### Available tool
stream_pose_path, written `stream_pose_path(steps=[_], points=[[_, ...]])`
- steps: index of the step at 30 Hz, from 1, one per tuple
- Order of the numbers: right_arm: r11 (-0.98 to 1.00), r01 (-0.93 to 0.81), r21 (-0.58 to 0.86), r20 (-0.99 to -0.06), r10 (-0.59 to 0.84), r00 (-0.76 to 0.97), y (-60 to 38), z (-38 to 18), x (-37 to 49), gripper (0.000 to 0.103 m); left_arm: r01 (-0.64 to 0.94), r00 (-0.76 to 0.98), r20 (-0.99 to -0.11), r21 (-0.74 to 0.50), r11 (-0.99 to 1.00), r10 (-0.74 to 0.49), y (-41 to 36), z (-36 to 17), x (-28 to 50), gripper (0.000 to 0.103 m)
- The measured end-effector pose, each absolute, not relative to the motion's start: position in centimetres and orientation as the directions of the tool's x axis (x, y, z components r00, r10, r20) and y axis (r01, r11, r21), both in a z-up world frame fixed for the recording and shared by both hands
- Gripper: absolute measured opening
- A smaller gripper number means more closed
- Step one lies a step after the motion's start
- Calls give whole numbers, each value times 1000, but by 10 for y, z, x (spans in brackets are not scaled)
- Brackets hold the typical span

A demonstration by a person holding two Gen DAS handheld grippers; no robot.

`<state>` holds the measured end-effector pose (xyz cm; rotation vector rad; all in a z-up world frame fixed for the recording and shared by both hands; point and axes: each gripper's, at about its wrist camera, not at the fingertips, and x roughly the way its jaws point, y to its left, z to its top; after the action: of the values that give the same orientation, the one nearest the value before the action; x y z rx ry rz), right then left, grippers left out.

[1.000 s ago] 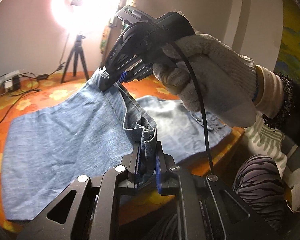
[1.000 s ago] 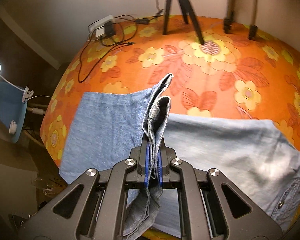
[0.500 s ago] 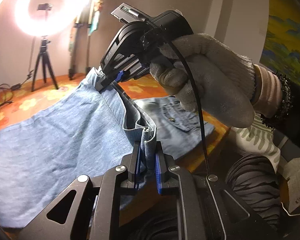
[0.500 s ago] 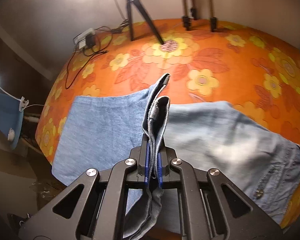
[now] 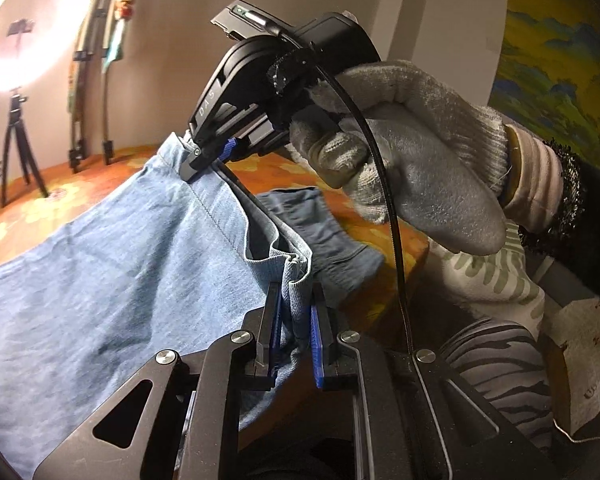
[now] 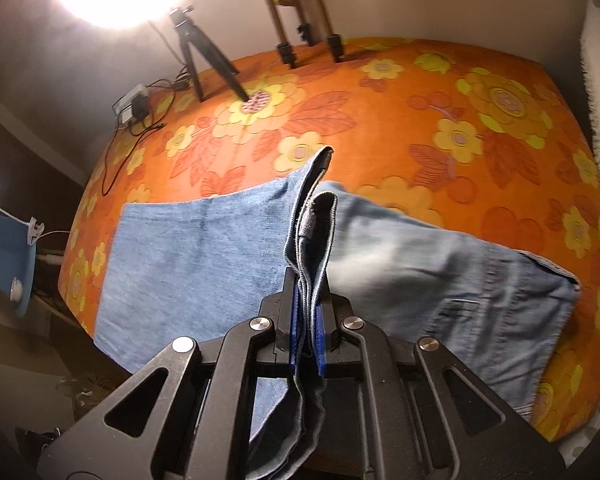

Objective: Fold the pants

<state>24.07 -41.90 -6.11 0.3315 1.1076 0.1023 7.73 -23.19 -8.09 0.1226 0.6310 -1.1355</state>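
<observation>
Light blue denim pants (image 5: 112,280) lie partly on the orange flowered table (image 6: 440,120), with the waist and a back pocket at the right (image 6: 500,300). My left gripper (image 5: 294,300) is shut on a bunched hem edge of the pants. My right gripper (image 6: 306,300) is shut on the same hem further along, and it shows in the left wrist view (image 5: 198,162), held by a gloved hand (image 5: 400,152). The hem is stretched between the two grippers, lifted above the table.
A ring light on a black tripod (image 6: 196,52) stands at the table's far side, with other stand feet (image 6: 308,48) beside it. A power adapter and cables (image 6: 134,108) lie at the far left. The table's near edge drops off by the person's striped trousers (image 5: 496,360).
Both grippers have carried the held hem towards the waist end. The pocket and waist now lie closer under the right gripper, and more cloth is lifted off the table.
</observation>
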Motion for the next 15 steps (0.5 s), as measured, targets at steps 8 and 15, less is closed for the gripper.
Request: stream_pose_path(steps=[8,15], points=[[941,130,311,-862,222,456,-463,-65,222,7,899,213,-529,-223,377,-821,-268,-83,70,11],[935,163,314,-864,211,457,-496,-73,208,7,918,165,-539,-223,329,-826,-296,-87,68,11]])
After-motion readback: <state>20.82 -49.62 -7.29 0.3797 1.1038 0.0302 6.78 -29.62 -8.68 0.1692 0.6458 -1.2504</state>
